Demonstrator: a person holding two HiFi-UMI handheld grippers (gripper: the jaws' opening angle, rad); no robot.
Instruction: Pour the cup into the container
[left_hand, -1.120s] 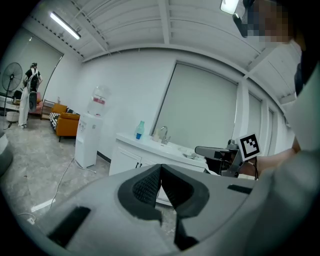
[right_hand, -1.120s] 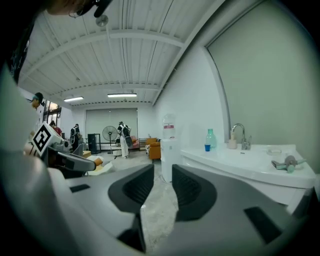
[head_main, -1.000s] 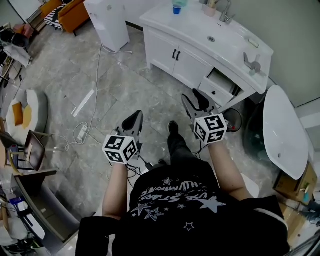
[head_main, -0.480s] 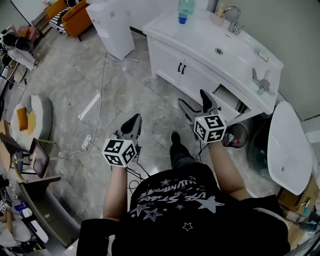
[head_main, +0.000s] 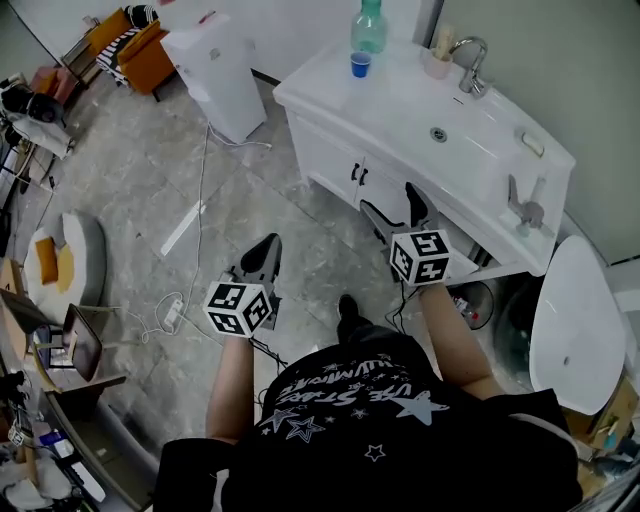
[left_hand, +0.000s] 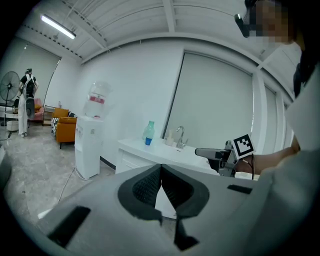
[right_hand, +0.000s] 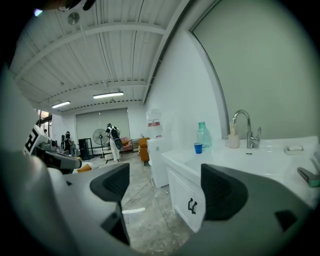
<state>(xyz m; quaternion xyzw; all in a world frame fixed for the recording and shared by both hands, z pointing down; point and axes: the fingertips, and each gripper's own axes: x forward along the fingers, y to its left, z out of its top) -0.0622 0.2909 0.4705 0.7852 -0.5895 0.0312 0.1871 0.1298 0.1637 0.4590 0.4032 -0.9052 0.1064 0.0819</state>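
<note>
A small blue cup (head_main: 360, 64) stands on the far left end of the white vanity top (head_main: 400, 110), next to a green bottle (head_main: 368, 25). The same cup (right_hand: 198, 148) and bottle (right_hand: 202, 134) show far ahead in the right gripper view. My right gripper (head_main: 395, 205) hovers in front of the vanity doors, its jaws opening wide with nothing between them. My left gripper (head_main: 267, 245) is held over the floor, well short of the vanity, with its jaws shut and empty. The sink basin (head_main: 440, 130) lies right of the cup.
A faucet (head_main: 470, 55) and a beige holder (head_main: 436, 62) stand behind the basin. A water dispenser (head_main: 215, 60) stands left of the vanity. A cable and power strip (head_main: 170, 312) lie on the floor. A white oval piece (head_main: 570, 320) sits at the right.
The person has stepped towards the vanity, so the counter with the cup sits nearer in the head view. The right gripper's jaws have spread wider. The left gripper stays shut.
</note>
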